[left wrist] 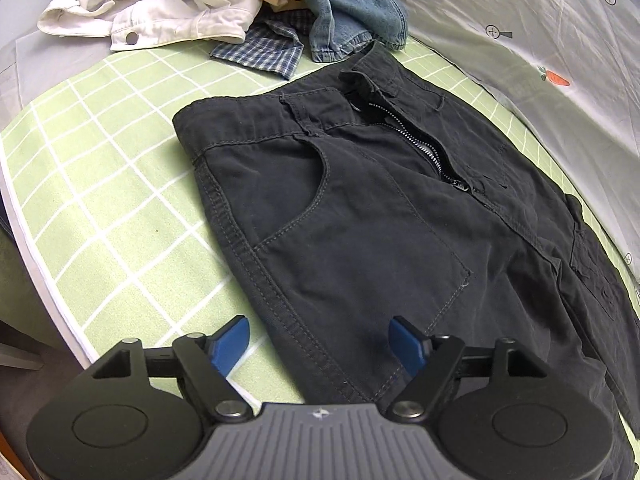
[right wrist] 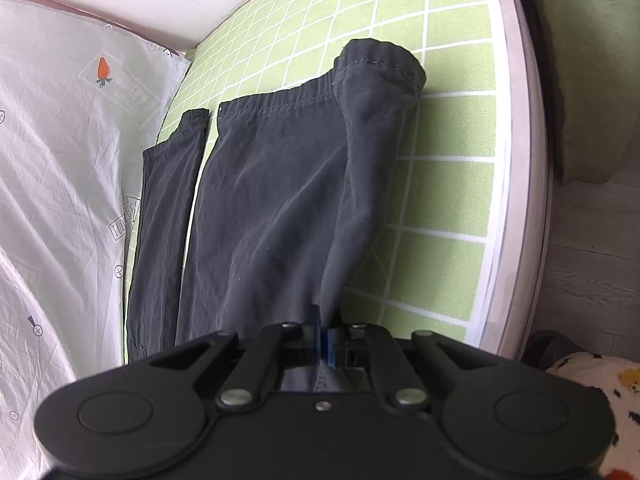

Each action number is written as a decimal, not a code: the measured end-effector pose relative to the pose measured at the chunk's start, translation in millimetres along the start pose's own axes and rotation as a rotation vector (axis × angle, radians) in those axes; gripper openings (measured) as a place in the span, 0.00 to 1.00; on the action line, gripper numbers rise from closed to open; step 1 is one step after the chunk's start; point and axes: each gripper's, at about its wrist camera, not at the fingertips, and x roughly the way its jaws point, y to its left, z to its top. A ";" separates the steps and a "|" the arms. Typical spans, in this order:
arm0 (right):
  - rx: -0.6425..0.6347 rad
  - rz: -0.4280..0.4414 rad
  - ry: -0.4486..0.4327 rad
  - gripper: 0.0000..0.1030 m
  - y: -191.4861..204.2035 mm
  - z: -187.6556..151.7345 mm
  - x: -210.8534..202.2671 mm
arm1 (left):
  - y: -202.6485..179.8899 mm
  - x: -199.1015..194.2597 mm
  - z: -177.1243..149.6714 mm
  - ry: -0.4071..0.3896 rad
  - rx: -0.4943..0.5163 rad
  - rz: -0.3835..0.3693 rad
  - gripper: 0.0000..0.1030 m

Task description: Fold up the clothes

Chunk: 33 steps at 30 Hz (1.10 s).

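Dark trousers [left wrist: 360, 208] lie front-up on the green checked sheet [left wrist: 104, 184], waistband far, zip open. My left gripper [left wrist: 320, 344] is open just above the outer side seam near the hip pocket, blue pads either side of the seam. In the right wrist view the trouser legs [right wrist: 272, 200] stretch away to the hems. My right gripper [right wrist: 324, 340] is shut on a raised fold of the near leg's edge, pulling it up off the green sheet [right wrist: 448, 128].
A pile of clothes sits at the far end: a white garment [left wrist: 160, 12], a checked shirt [left wrist: 264, 48], blue denim [left wrist: 352, 4]. A grey printed quilt [left wrist: 540, 40] lies along one side, also in the right wrist view [right wrist: 60, 160]. The bed edge [right wrist: 520, 160] drops to the floor.
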 end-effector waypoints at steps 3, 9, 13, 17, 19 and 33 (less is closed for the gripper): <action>0.005 0.004 0.001 0.03 -0.4 0.6 0.3 | 1.1 1.3 0.5 -0.014 -0.044 -0.007 0.51; 0.031 0.020 0.004 0.04 -4.3 2.7 -1.4 | 23.7 4.2 3.5 -0.020 -0.292 -0.101 0.11; 0.071 0.090 -0.040 0.03 -4.1 7.4 -15.3 | 19.2 -15.4 3.0 -0.082 -0.330 -0.146 0.07; 0.049 0.147 -0.069 0.03 11.4 14.5 -28.1 | -4.5 -35.5 10.4 -0.137 -0.248 -0.155 0.07; 0.015 0.173 -0.076 0.03 24.0 17.5 -30.8 | -17.8 -43.5 15.6 -0.166 -0.216 -0.165 0.07; -0.070 0.421 -0.092 0.03 127.3 58.5 -17.1 | -80.1 -60.3 64.1 -0.241 -0.228 -0.306 0.05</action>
